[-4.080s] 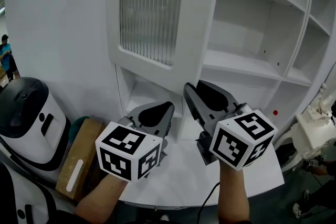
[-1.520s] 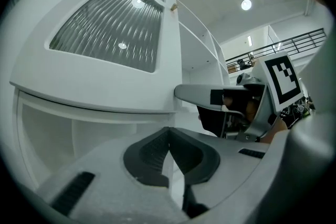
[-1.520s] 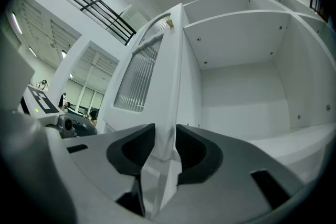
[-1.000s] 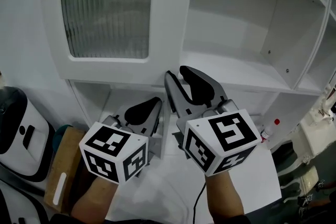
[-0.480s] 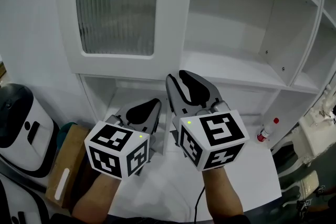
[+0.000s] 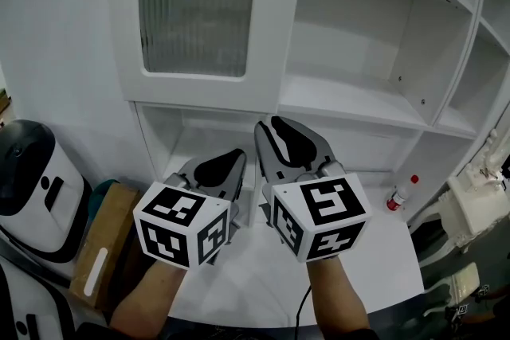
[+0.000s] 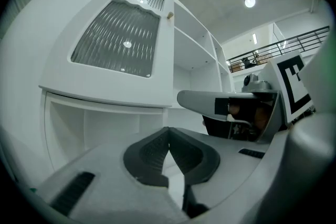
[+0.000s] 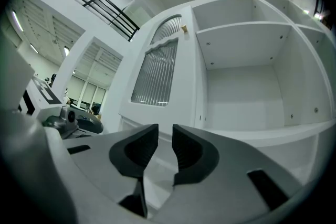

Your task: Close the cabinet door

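The white cabinet door (image 6: 203,12) with its ribbed glass pane lies flat against the cabinet front, left of the open shelves; it also shows in the left gripper view (image 7: 118,42) and the right gripper view (image 8: 157,73). A small knob (image 8: 185,29) sits at its upper edge. Both grippers hang side by side below the door, apart from it. My left gripper (image 6: 231,161) (image 7: 168,134) is shut with nothing in it. My right gripper (image 6: 275,130) (image 8: 165,131) keeps a narrow gap; its jaws have just been closing, with nothing between them.
Open white shelves (image 6: 374,103) fill the right of the cabinet, above a low open compartment (image 6: 199,141). A white counter (image 6: 374,251) lies under my hands, with a red-capped bottle (image 6: 401,193) on it. A white and black machine (image 6: 36,179) and a cardboard box (image 6: 103,243) stand at the left.
Both grippers have drawn back a little from the cabinet, and the door sits further right in the head view. The gap between the right jaws has narrowed. The left jaws remain shut.
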A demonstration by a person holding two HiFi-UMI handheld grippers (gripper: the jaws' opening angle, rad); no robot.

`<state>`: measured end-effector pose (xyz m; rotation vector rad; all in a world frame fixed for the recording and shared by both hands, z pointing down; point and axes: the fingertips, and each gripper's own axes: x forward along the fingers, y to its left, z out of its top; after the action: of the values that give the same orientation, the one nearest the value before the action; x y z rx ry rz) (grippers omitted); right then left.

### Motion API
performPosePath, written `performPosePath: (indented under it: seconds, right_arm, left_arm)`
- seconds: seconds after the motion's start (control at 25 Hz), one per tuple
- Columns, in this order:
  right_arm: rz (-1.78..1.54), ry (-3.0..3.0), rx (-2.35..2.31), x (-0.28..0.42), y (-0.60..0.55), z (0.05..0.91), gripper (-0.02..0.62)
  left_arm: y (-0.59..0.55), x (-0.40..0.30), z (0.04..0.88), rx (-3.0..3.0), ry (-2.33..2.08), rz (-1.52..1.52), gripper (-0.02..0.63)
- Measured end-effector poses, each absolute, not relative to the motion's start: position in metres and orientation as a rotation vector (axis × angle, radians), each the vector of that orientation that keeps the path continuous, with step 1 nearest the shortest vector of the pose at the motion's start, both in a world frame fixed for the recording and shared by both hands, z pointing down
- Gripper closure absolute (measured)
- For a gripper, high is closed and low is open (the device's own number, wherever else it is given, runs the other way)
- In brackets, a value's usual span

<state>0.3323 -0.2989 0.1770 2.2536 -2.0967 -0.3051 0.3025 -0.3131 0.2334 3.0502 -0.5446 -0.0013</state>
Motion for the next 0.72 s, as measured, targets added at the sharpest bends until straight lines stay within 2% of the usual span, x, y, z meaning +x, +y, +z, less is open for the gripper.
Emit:
performPosePath:
  seconds: [0.72]
  right_arm:
    - [-0.231,-2.003,2.322,0.257,-0.281,0.195,0.546]
  left_arm:
    - [-0.303,0.226,0.227,3.081,-0.518,0.005,0.594]
